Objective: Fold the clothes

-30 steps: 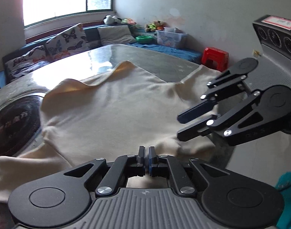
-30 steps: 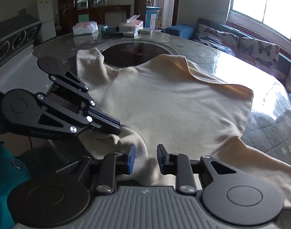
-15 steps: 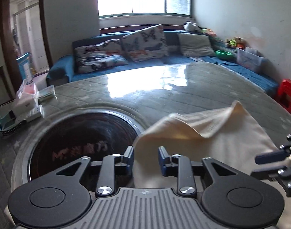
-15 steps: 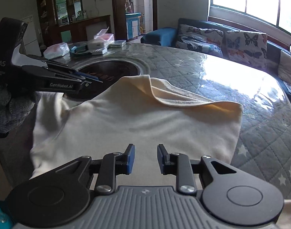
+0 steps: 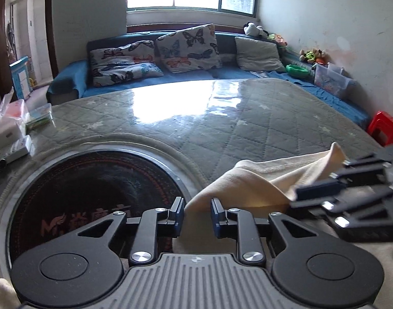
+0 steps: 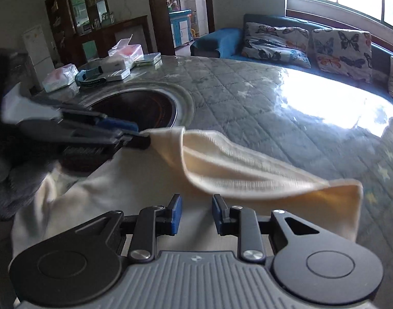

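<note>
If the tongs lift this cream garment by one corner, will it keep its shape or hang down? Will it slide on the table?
Probably floppy: the cream garment sags in a soft curve along its raised edge. It seems light, since the thin hem curls up freely. It may slide fairly easily, because the table cover looks glossy and reflects the window.

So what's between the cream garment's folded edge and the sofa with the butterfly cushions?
Only bare quilted table cover with window glare, between garment and sofa; clearest in the left wrist view.
</note>
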`<control>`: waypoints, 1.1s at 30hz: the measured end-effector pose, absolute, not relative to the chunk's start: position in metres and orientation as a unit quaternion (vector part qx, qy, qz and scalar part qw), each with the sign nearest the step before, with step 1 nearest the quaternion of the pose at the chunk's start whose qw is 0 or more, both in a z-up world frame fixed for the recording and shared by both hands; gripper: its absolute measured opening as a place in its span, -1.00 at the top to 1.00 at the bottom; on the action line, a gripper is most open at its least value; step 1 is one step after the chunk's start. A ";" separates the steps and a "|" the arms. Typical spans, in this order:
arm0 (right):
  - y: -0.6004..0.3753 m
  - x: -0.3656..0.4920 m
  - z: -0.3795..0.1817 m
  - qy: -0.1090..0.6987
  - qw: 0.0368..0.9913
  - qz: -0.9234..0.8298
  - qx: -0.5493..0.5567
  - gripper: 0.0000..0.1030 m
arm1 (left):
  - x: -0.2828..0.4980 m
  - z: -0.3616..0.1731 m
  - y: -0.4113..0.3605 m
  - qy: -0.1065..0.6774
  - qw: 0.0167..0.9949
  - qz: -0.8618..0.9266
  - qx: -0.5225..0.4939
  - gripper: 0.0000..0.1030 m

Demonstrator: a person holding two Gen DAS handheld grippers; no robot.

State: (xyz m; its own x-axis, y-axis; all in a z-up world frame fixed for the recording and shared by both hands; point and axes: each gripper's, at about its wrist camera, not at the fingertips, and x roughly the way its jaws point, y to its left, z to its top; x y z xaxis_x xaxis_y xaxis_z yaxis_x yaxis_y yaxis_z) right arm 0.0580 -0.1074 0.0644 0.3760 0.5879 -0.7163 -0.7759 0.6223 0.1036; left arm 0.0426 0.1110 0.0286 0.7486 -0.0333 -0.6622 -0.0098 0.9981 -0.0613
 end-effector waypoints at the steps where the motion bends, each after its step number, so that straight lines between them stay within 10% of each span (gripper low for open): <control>1: -0.102 0.064 0.065 0.369 0.823 0.414 -0.124 0.51 | 0.041 0.030 0.111 0.352 0.935 -0.017 -0.036 0.53; 18: -0.112 0.072 0.087 0.328 0.857 0.384 -0.101 0.31 | 0.066 0.031 0.154 0.365 0.919 -0.016 -0.149 0.39; 22: -0.118 0.061 0.078 0.341 0.852 0.379 -0.114 0.27 | 0.066 0.030 0.138 0.359 0.924 -0.040 -0.125 0.88; 33: -0.156 0.065 0.061 0.372 0.867 0.326 -0.067 0.27 | 0.027 0.028 0.072 0.346 0.924 -0.161 -0.032 0.92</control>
